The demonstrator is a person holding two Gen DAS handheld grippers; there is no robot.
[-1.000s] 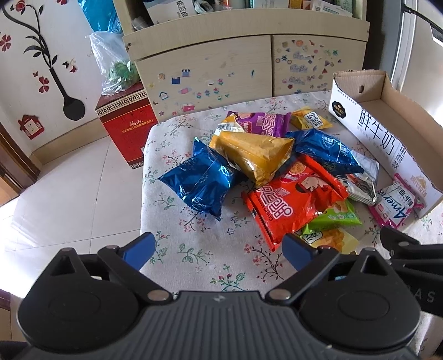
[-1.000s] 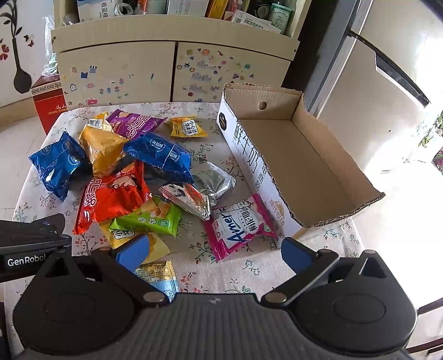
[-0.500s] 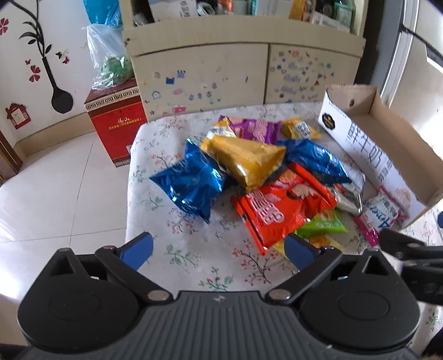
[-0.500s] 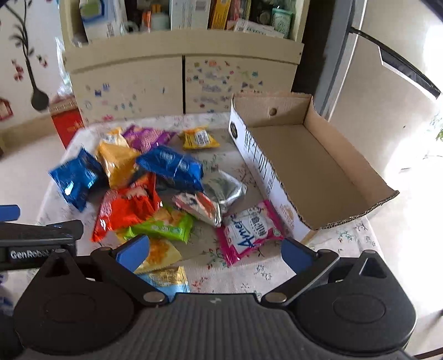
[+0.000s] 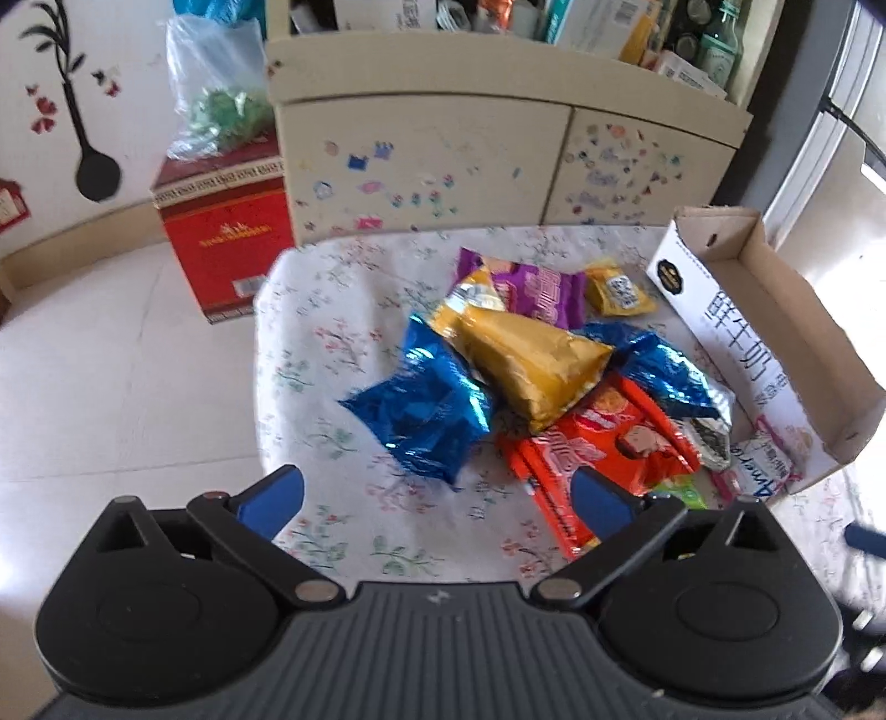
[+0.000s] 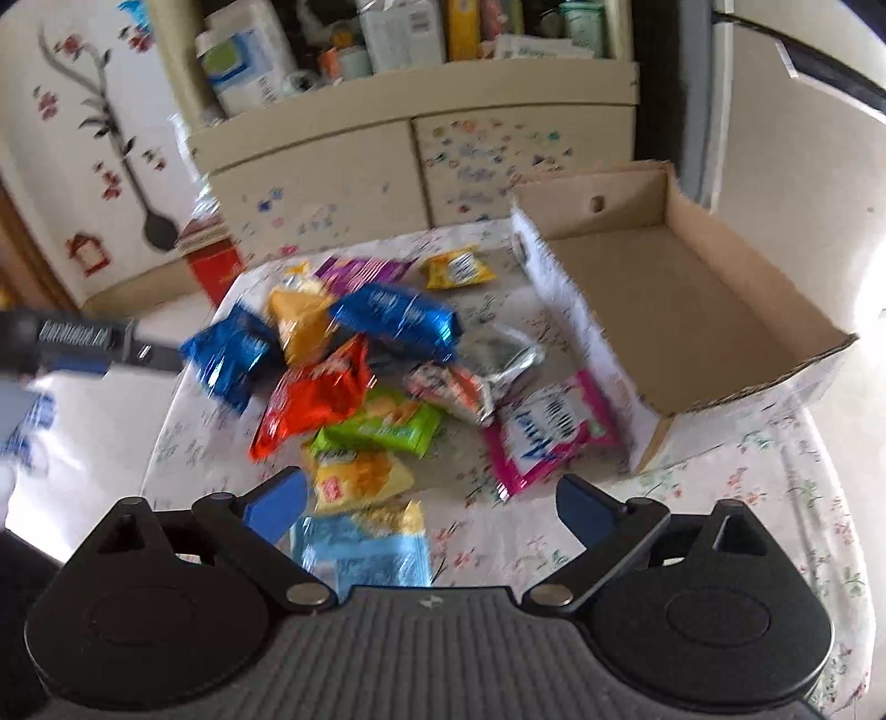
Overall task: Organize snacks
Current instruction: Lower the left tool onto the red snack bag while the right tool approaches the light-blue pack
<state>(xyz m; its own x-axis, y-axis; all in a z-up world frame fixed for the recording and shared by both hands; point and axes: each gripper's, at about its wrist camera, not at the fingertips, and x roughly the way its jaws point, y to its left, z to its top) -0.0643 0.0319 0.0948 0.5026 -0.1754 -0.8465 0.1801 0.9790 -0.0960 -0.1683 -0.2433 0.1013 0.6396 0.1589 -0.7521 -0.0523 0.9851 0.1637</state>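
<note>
left cam: above my table's (image 5: 310, 310) left edge, facing down-forward | right cam: nearer the box (image 6: 692, 310) | shared: snack pile (image 5: 531, 382)

Light-blue packet (image 6: 362, 551): lower part hidden behind the right gripper's body, print blurred. Green packet (image 5: 680, 493): mostly covered by the red packet (image 5: 603, 448). Cardboard box (image 5: 775, 310): cut off at the left view's right edge. Shelf items (image 6: 387, 39): blurred, labels unreadable.

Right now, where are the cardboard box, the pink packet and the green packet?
cardboard box (image 6: 664, 310), right wrist view, bare inner floor.
pink packet (image 6: 548, 429), right wrist view, middle of its printed face.
green packet (image 6: 382, 429), right wrist view, middle of its front.
</note>
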